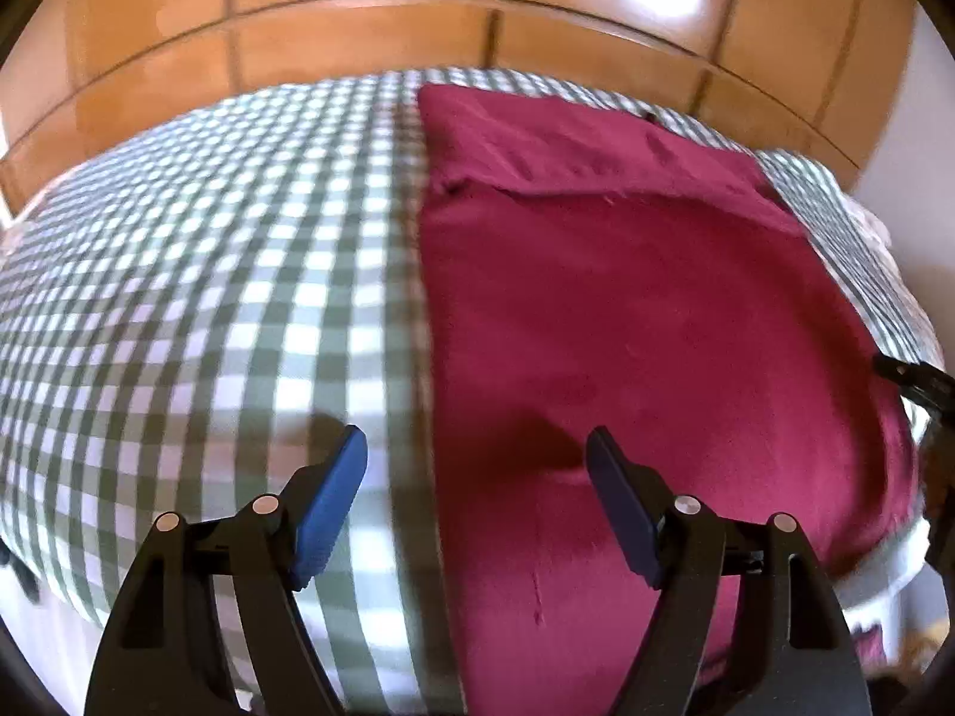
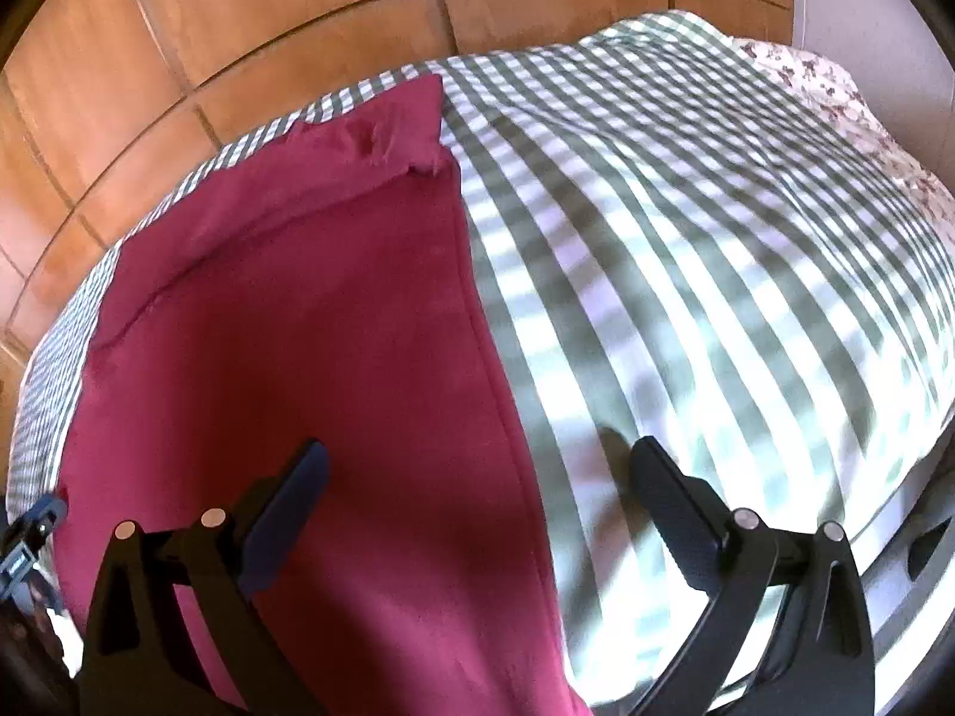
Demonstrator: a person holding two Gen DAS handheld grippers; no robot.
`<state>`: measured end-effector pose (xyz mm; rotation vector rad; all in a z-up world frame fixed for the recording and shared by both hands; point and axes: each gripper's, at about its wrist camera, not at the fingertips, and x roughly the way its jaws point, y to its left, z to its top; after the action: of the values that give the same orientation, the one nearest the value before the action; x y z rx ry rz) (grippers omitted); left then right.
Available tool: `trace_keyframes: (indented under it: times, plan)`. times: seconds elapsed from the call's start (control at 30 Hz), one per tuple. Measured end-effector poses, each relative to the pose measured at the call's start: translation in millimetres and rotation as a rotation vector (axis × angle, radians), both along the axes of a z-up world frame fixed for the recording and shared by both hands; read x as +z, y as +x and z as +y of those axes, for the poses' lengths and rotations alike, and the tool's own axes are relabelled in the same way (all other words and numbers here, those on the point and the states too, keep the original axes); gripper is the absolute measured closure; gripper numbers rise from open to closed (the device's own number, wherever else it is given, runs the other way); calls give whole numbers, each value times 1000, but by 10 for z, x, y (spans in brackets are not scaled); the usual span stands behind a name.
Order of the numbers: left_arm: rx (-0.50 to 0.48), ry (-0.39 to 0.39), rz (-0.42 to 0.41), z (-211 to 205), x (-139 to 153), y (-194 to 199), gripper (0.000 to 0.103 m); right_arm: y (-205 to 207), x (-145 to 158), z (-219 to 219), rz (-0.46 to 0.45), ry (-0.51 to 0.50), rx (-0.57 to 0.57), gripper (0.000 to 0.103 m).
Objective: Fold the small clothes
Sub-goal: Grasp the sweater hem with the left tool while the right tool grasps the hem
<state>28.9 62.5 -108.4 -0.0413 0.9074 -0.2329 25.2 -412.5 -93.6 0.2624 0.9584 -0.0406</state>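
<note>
right gripper (image 2: 477, 465): fingers spread, empty | maroon garment (image 2: 310, 322): flat on checked bedcover (image 2: 686, 250)

A bed with a green-and-white checked cover (image 1: 239, 274) carries a dark red garment (image 1: 627, 322) spread flat on it.

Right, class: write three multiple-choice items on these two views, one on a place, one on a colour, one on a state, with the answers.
1. Where does the garment lie?
A on the checked bedcover
B on the floor
C over a chair

2. What colour is the garment?
A blue
B dark red
C yellow

3. How is the left gripper?
A shut on the garment
B shut on nothing
C open, holding nothing

Answers:
1 A, the checks show around the cloth on both sides.
2 B, it is dark red in both views.
3 C, its fingers stand wide apart with nothing clamped between them; the right gripper looks the same.
</note>
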Motion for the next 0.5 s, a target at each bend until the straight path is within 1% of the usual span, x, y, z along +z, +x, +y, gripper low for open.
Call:
trace_keyframes:
  times: [0.07, 0.13, 0.17, 0.2, 0.23, 0.27, 0.33, 0.37, 0.4, 0.43, 0.47, 0.5]
  plan:
    - [-55, -25, 24, 11, -1, -66, 33, -109, -13, 10, 17, 9, 24, 2]
    - [-115, -43, 51, 15, -13, -157, 33, -236, -31, 8, 36, 20, 47, 2]
    - [-142, -45, 65, 22, -23, -207, 33, -318, -59, -17, 57, 41, 52, 2]
    - [-162, -46, 77, 23, -35, -243, 35, -361, -93, -29, 75, 59, 53, 3]
    - [-193, -51, 102, 33, -53, -295, 40, -430, -130, -50, 97, 81, 55, 3]
    - [-212, -60, 124, 43, -74, -334, 40, -462, -148, -69, 106, 93, 57, 4]
    - [-243, -88, 162, 48, -130, -408, 41, -567, -217, -94, 131, 126, 65, 13]
    - [-257, -98, 176, 43, -156, -441, 46, -596, -267, -102, 152, 142, 69, 17]
    - [-268, -103, 189, 37, -176, -460, 50, -602, -302, -106, 169, 155, 74, 28]
    - [-280, -103, 205, 26, -202, -481, 64, -611, -346, -95, 193, 167, 88, 38]
    - [-287, -102, 217, 24, -216, -487, 85, -615, -366, -69, 210, 165, 108, 44]
    - [-296, -108, 225, 28, -216, -486, 90, -615, -359, -51, 217, 170, 124, 57]
